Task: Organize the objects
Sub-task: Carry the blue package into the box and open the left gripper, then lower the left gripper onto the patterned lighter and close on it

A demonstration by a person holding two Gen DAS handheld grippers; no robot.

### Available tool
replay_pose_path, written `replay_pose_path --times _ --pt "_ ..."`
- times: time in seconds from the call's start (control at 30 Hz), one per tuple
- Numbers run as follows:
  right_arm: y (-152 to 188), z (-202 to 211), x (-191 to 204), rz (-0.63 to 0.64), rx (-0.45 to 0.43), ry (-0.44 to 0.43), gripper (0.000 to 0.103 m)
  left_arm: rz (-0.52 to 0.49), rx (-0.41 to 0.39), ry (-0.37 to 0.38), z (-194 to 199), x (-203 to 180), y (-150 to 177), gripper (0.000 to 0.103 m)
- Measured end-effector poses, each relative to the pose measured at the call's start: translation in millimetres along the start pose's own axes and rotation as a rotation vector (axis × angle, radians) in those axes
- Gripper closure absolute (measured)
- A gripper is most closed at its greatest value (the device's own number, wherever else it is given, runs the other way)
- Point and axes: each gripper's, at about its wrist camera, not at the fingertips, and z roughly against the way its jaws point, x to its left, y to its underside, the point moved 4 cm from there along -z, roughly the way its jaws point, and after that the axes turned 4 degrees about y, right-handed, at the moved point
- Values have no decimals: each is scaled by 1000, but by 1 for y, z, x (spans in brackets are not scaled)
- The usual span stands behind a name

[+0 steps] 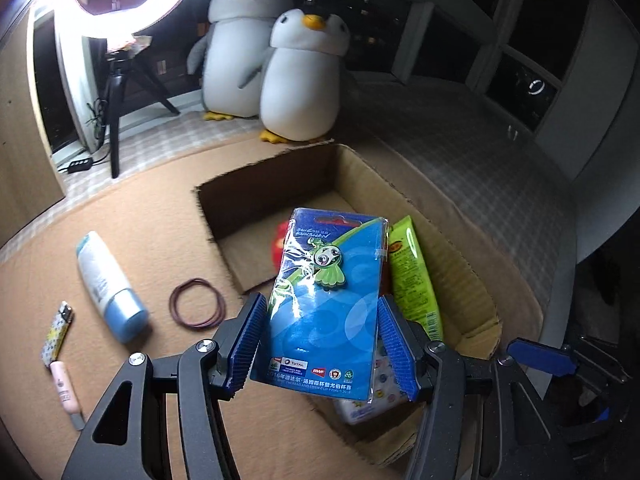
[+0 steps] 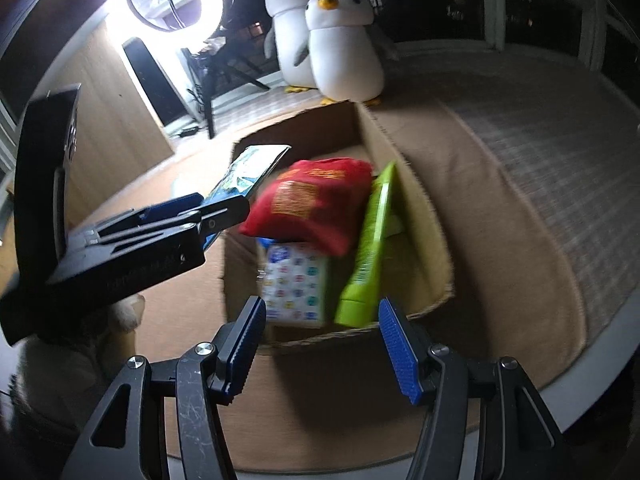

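Observation:
My left gripper (image 1: 320, 340) is shut on a blue badge card (image 1: 324, 308) and holds it above the near left part of the open cardboard box (image 1: 264, 176). It shows in the right wrist view (image 2: 224, 210) with the card (image 2: 248, 168) at the box's left wall. In the box (image 2: 420, 208) lie a red pouch (image 2: 312, 204), a green tube (image 2: 372, 248) and a patterned tissue pack (image 2: 296, 284). My right gripper (image 2: 322, 344) is open and empty at the box's near edge.
On the tan mat left of the box lie a white-and-blue bottle (image 1: 108, 284), red rubber bands (image 1: 196, 302), a patterned lighter (image 1: 58, 330) and a pink tube (image 1: 66, 390). Two plush penguins (image 1: 300, 80) and a ring light on a tripod (image 1: 116, 60) stand behind.

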Motion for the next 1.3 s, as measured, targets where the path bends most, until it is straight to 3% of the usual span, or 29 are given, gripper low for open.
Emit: replay_pose_path --times 0.27,0.5,0.67,1.0,1.3 --pt "6 -5 -10 -27 26 2 48 1 12 25 -1 -5 1 39" --pt "8 -5 2 -23 31 -21 48 34 -17 -4 24 22 6 39" --pt "9 -7 20 -8 39 -47 48 72 -19 -66 44 69 20 38" --pt "10 -15 73 54 57 -103 48 288 -20 -190 87 196 71 38" --pt "13 -24 121 107 75 -144 48 341 -7 -237 101 259 85 38"
